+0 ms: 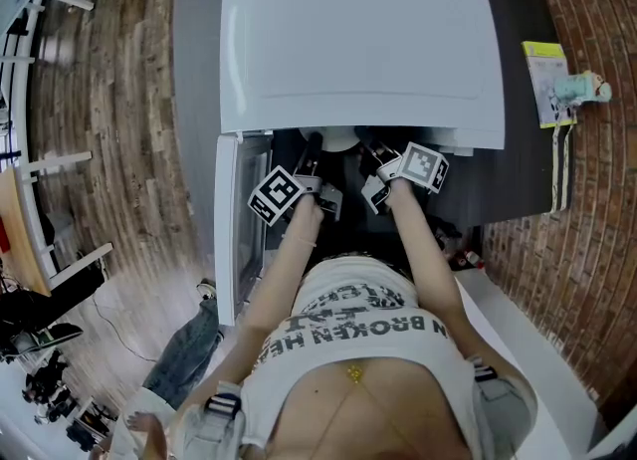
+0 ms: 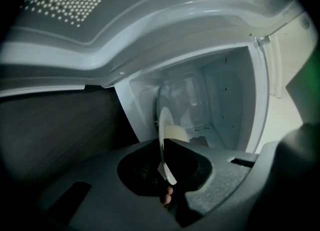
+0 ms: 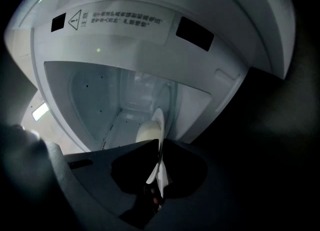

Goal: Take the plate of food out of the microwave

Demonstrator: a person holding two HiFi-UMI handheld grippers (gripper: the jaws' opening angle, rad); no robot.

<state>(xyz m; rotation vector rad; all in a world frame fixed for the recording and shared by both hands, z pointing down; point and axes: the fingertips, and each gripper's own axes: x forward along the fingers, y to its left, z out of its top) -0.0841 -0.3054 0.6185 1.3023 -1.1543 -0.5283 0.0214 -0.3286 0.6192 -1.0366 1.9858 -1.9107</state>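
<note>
A white plate (image 1: 340,139) with a pale mound of food (image 2: 176,133) sits just inside the mouth of the white microwave (image 1: 358,50). In the left gripper view the plate (image 2: 164,140) shows edge-on, and my left gripper (image 2: 165,162) is shut on its rim. The right gripper view shows the plate (image 3: 159,125) edge-on too, with the food (image 3: 147,132) beside it; my right gripper (image 3: 159,160) is closed on the opposite rim. From the head view both grippers, left (image 1: 314,154) and right (image 1: 373,159), reach into the opening side by side.
The microwave door (image 1: 227,229) hangs open at the left. The oven stands on a dark grey counter (image 1: 518,179) against a brick wall. A yellow-green card (image 1: 545,80) and a small pale bottle (image 1: 582,88) lie at the counter's right. Its white cavity walls (image 2: 225,100) surround the plate closely.
</note>
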